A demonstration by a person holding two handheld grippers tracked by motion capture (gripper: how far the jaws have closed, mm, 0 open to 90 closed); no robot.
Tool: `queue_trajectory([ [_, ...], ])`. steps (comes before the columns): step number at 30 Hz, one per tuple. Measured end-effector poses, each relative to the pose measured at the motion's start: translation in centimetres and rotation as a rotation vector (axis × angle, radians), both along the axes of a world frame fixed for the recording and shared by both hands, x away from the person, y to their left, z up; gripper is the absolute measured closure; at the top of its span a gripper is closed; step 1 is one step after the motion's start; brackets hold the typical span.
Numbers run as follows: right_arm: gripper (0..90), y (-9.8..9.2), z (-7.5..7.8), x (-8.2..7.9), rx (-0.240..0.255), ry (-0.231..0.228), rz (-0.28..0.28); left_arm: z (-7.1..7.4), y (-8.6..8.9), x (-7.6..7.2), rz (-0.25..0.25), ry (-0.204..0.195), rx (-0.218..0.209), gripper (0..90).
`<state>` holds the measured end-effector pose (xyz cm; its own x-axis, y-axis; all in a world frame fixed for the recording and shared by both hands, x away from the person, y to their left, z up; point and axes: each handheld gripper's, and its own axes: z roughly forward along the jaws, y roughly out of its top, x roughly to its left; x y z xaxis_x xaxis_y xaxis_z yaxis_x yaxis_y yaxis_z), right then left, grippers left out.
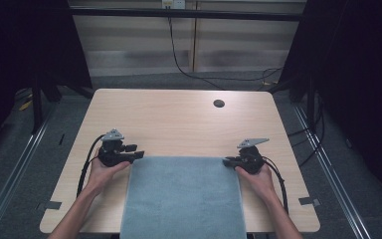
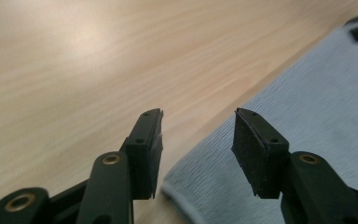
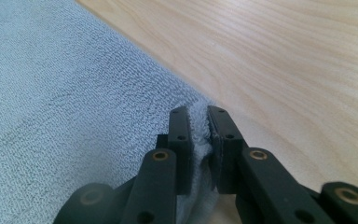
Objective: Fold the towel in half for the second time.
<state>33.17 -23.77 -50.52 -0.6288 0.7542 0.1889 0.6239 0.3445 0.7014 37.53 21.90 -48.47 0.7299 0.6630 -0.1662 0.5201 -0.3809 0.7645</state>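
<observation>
A grey-blue towel [image 1: 184, 199] lies flat on the near half of the wooden table [image 1: 179, 119] and hangs over its front edge. My left gripper [image 1: 138, 152] sits at the towel's far left corner. In the left gripper view its jaws [image 2: 198, 140] stand apart, with the rounded towel corner [image 2: 186, 196] low between them and untouched. My right gripper [image 1: 227, 161] is at the far right corner. In the right gripper view it [image 3: 199, 126] is shut on a pinched fold of the towel [image 3: 65, 93] at its edge.
A round cable hole [image 1: 219, 103] sits in the table's far right part. Bare wood stretches beyond the towel up to the far edge. Black cables [image 1: 179, 59] run across the floor behind the table. Dark frame posts stand at both sides.
</observation>
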Motion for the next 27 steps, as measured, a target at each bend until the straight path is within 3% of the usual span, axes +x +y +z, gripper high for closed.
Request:
queue_trajectory([
  [4,81.1,0.1,0.0,-0.1,0.001,-0.002,-0.006,-0.4,0.4,0.1,-0.006,0.014,-0.011,52.4],
  [6,81.1,0.1,-0.1,-0.1,0.006,-0.004,-0.009,-0.8,0.2,0.0,-0.024,0.018,0.01,52.2],
  [10,81.1,0.0,-0.1,-0.1,0.014,-0.003,-0.01,-1.1,0.2,-0.1,-0.066,0.023,0.015,52.5],
  [12,81.1,0.0,-0.1,-0.1,0.013,-0.004,-0.01,-1.3,0.3,-0.1,-0.054,0.021,0.023,53.8],
  [14,81.0,0.0,-0.1,-0.1,0.016,-0.003,-0.012,-1.8,0.2,0.0,-0.072,0.038,0.042,53.8],
  [17,81.0,0.0,-0.1,-0.1,0.017,-0.005,-0.011,-2.0,0.0,-0.2,-0.071,0.022,0.054,54.1],
  [19,81.0,0.0,-0.1,-0.1,0.014,-0.007,-0.013,-2.0,0.0,-0.4,-0.083,0.018,0.051,58.3],
  [21,81.0,0.0,-0.1,-0.1,0.017,-0.001,-0.017,-2.2,0.0,-0.8,-0.111,0.013,0.039,71.3],
  [23,81.1,0.0,-0.2,-0.1,0.027,0.002,-0.02,-2.1,-0.1,-1.1,-0.119,0.019,0.04,77.5],
  [27,82.1,-0.1,-0.2,0.0,0.044,0.013,-0.028,-1.8,-0.2,-1.1,-0.111,0.021,0.04,81.9],
])
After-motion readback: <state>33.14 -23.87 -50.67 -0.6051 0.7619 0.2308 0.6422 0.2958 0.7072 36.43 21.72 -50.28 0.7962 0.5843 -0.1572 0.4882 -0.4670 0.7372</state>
